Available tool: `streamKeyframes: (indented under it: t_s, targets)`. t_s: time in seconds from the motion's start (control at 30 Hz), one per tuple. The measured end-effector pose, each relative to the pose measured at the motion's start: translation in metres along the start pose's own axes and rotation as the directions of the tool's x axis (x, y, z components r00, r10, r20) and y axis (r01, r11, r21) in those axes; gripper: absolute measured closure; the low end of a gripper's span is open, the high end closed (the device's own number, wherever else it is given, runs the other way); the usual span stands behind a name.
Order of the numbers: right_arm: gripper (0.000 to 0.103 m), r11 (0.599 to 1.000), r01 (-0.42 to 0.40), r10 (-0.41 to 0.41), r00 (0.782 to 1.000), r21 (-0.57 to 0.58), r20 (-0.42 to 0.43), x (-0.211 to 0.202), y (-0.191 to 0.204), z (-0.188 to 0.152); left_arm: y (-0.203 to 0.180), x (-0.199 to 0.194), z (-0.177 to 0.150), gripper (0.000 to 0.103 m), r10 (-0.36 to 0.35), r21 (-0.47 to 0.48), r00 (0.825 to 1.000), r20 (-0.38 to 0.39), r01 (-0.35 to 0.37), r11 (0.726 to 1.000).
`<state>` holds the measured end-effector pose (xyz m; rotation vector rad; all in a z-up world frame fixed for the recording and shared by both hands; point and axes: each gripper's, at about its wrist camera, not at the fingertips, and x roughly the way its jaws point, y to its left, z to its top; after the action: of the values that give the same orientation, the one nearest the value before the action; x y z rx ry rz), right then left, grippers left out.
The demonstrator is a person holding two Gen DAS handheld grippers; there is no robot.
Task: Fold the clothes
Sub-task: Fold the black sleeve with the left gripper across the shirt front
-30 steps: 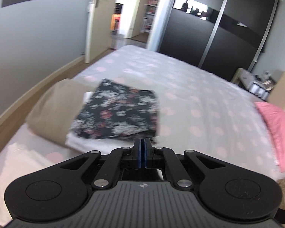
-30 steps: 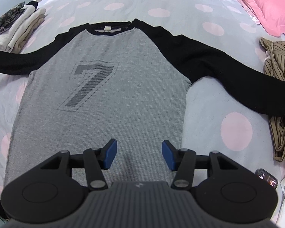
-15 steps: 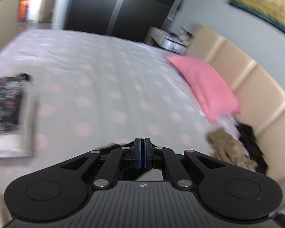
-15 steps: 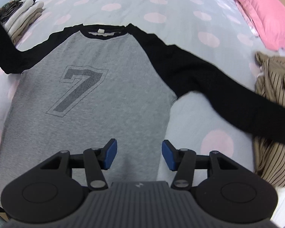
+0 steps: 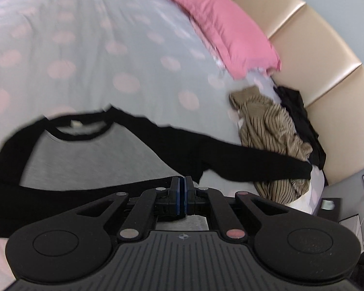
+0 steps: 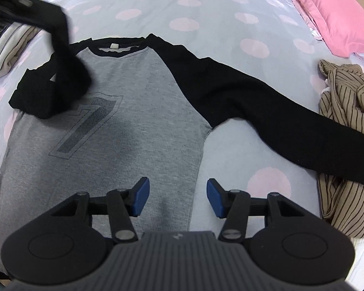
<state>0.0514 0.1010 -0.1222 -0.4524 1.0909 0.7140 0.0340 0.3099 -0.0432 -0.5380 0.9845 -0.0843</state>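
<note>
Black long sleeve [image 6: 58,55], pinched in the clenched left gripper [image 5: 181,194], should land flat across the grey number-seven shirt [image 6: 123,131]; right gripper [image 6: 176,200] hangs released above the shirt's hem.

One grey raglan shirt [image 6: 114,145], one pink pillow [image 5: 220,29], one striped garment [image 6: 347,126], two grippers [image 6: 176,200] [image 5: 181,198]

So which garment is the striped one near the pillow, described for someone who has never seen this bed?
Start at the pink pillow at the head of the spotted bed. Just below it, at the bed's edge, lies a crumpled tan shirt, with the baseball shirt's outstretched black sleeve draped across it. Its thin dark stripes set it apart from the plain black clothes beside it.
</note>
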Motion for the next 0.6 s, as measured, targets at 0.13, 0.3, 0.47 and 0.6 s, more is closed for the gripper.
streamKeyframes:
  t_s: [0.13, 0.3, 0.47, 0.6]
  targets:
    - [0.048, 1.000, -0.003, 0.003, 1.000, -0.015, -0.007, 0.003, 0.005, -0.002, -0.001, 0.038, -0.002, 0.100, -0.023, 0.008, 0.998, -0.050, 0.024, 1.000]
    - [0.049, 1.000, -0.011, 0.011, 1.000, -0.010, -0.004, 0.010, 0.005, -0.004, 0.010, 0.044, -0.005, 0.084, -0.015, -0.006, 0.998, -0.055, 0.014, 1.000]
    - [0.058, 0.993, -0.066, 0.063, 0.998, 0.096, 0.030, 0.015, -0.006, 0.001, 0.046, 0.006, -0.012, 0.083, 0.065, -0.007, 0.998, -0.003, -0.065, 0.998]
    - [0.059, 0.984, -0.120, 0.114, 0.992, 0.135, 0.048, 0.023, -0.007, 0.018, 0.096, -0.034, -0.020, 0.083, 0.165, -0.071, 0.985, 0.041, -0.162, 0.984]
